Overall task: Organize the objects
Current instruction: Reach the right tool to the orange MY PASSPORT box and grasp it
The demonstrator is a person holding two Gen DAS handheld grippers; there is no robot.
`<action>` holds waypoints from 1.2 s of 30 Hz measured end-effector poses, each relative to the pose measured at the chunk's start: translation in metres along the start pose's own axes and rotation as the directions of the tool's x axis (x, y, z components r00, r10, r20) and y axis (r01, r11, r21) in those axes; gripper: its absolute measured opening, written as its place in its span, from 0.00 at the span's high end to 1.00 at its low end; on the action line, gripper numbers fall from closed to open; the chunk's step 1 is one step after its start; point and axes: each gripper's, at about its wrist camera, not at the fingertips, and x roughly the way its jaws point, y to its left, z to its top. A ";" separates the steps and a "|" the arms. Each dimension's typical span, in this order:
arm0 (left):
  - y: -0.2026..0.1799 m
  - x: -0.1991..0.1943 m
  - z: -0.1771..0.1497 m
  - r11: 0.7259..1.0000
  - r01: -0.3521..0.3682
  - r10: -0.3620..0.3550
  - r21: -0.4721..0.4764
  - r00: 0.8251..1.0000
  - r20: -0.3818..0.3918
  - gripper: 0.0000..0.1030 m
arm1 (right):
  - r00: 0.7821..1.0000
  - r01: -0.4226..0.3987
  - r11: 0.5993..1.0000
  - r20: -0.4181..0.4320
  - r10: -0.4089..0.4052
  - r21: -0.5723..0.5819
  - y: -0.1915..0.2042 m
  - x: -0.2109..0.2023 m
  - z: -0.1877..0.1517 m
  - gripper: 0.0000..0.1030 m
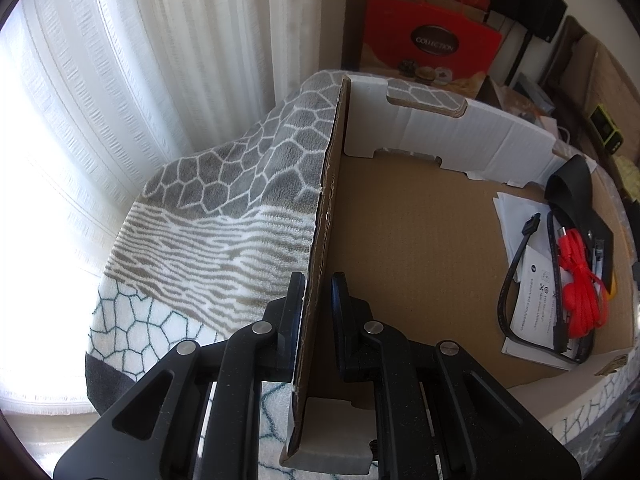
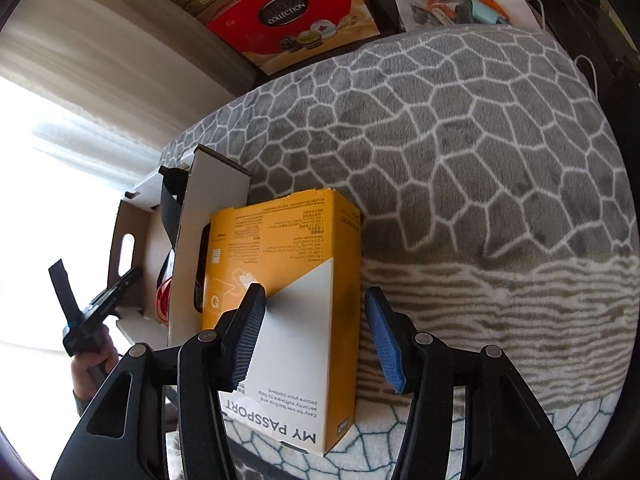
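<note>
Your left gripper [image 1: 316, 312] straddles the side wall of the cardboard tray [image 1: 400, 240], one finger outside, one inside. Whether the pads actually pinch the wall, you cannot tell; small gaps show on both sides.

Only the left wrist view looks into the tray. Against its far-side wall, away from your gripper, lie a red cable [image 1: 580, 284], a looped black cable [image 1: 520, 280], white leaflets [image 1: 532, 276] under them, and a black strap [image 1: 572, 192] beyond. The near floor of the tray is bare cardboard. The tray sits on the patterned blanket [image 1: 224, 200], with a white curtain [image 1: 120, 80] behind it.

Only the right wrist view shows the yellow box [image 2: 288, 300], printed "MY PASSPORT", lying flat on the blanket [image 2: 480, 160], touching the tray's outer wall [image 2: 192, 248]. Your right gripper [image 2: 316, 336] is spread wide: its left pad [image 2: 248, 340] rests over the box's top face, its right pad [image 2: 384, 344] stands clear beyond the box's free edge. The box is not grasped.

Beyond the tray, the same view shows your left hand [image 2: 96, 364] wrapped around the left gripper's handle, tool tilted up toward the tray's wall.

Farther back, a red gift box [image 2: 296, 16] marked "COLLECTION" stands behind the blanket, seen in both views.
</note>
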 end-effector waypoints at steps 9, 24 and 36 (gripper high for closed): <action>0.000 0.000 0.000 1.000 0.000 0.000 0.001 1.000 0.000 0.89 | 0.998 0.017 1.000 0.055 -0.018 0.004 0.029 -0.027 -0.006 0.42; 0.007 0.001 0.001 1.000 0.011 -0.011 -0.002 1.000 0.001 0.89 | 0.988 0.124 0.990 0.106 -0.116 -0.067 0.040 -0.032 -0.006 0.55; 0.005 0.000 0.000 1.000 0.008 -0.008 0.002 1.000 0.002 0.89 | 0.994 0.068 0.998 0.079 -0.069 0.012 -0.003 -0.016 -0.008 0.67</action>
